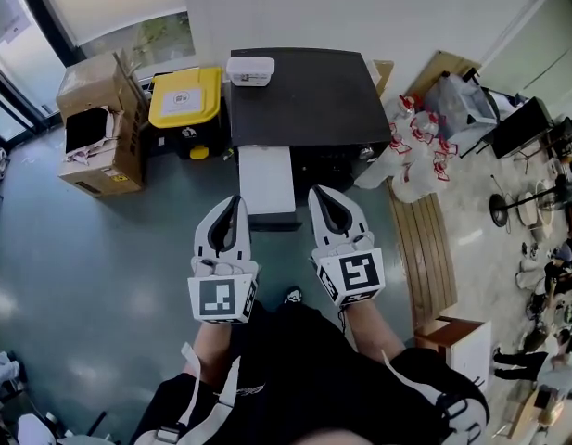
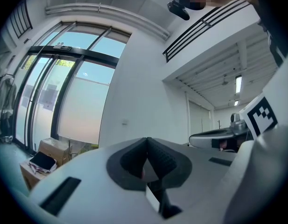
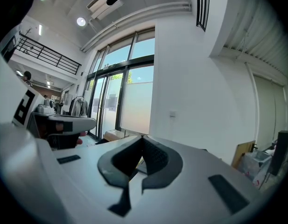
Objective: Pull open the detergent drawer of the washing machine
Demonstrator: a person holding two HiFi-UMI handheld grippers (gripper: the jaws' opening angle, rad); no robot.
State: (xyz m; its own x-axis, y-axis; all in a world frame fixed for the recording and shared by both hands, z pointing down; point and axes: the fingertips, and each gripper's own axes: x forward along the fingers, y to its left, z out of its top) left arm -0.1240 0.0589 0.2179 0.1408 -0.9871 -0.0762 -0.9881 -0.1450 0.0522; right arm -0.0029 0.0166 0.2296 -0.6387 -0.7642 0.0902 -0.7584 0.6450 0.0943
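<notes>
The white rectangular plastic detergent drawer (image 1: pixel 265 179), as we read it, juts from the front left of the black-topped washing machine (image 1: pixel 304 95). Our left gripper (image 1: pixel 235 199) and right gripper (image 1: pixel 316 192) hover near it, jaws pressed together, empty. We expect it light, rigid, smooth-sliding; its front lip suits gripping.

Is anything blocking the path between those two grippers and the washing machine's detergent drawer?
Nothing visible does. The white drawer, apparently pulled out, juts from the front of the washing machine. It lies between the tips of the left gripper and the right gripper, both shut and empty.
</notes>
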